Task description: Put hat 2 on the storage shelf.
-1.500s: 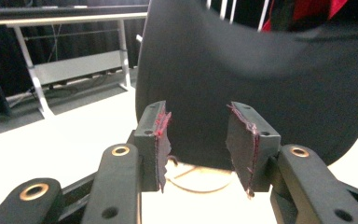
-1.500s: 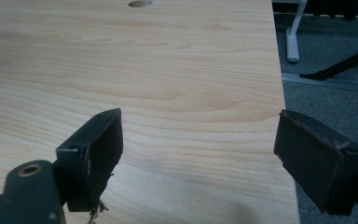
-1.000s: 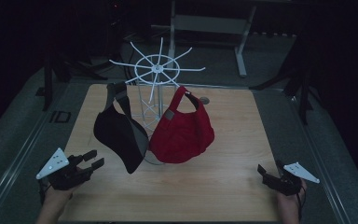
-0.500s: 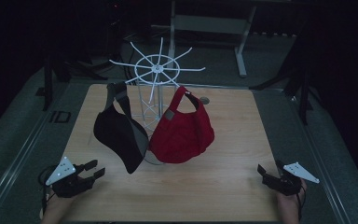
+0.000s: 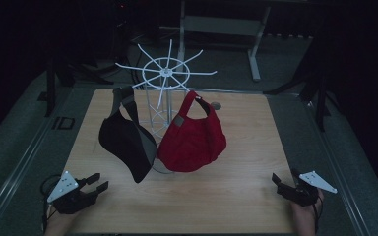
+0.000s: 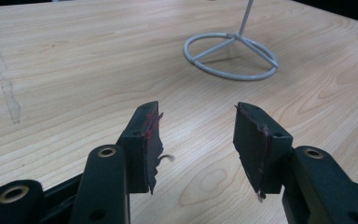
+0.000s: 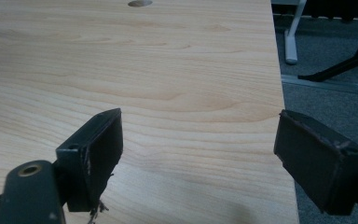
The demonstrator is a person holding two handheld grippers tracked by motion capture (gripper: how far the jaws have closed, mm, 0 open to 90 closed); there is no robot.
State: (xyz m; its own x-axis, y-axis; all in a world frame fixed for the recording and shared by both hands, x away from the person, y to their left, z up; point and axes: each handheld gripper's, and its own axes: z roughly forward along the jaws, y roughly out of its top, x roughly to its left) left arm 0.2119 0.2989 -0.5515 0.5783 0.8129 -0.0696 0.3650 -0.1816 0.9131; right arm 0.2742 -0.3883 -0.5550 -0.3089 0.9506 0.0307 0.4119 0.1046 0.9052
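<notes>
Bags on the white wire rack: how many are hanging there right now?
2. A black fabric bag hangs on the left side of the white wire rack; a red fabric handbag hangs on its right side. Anything behind them would be hidden.

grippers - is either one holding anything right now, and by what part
Nothing is held. The left gripper and right gripper both stand open over the table, jaws bare.

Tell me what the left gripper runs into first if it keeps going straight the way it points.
Probably the round wire base of the white rack: it lies ahead of the open left gripper, slightly off to one side, with bare table between. Depth is hard to judge, so it might slip just past.
</notes>
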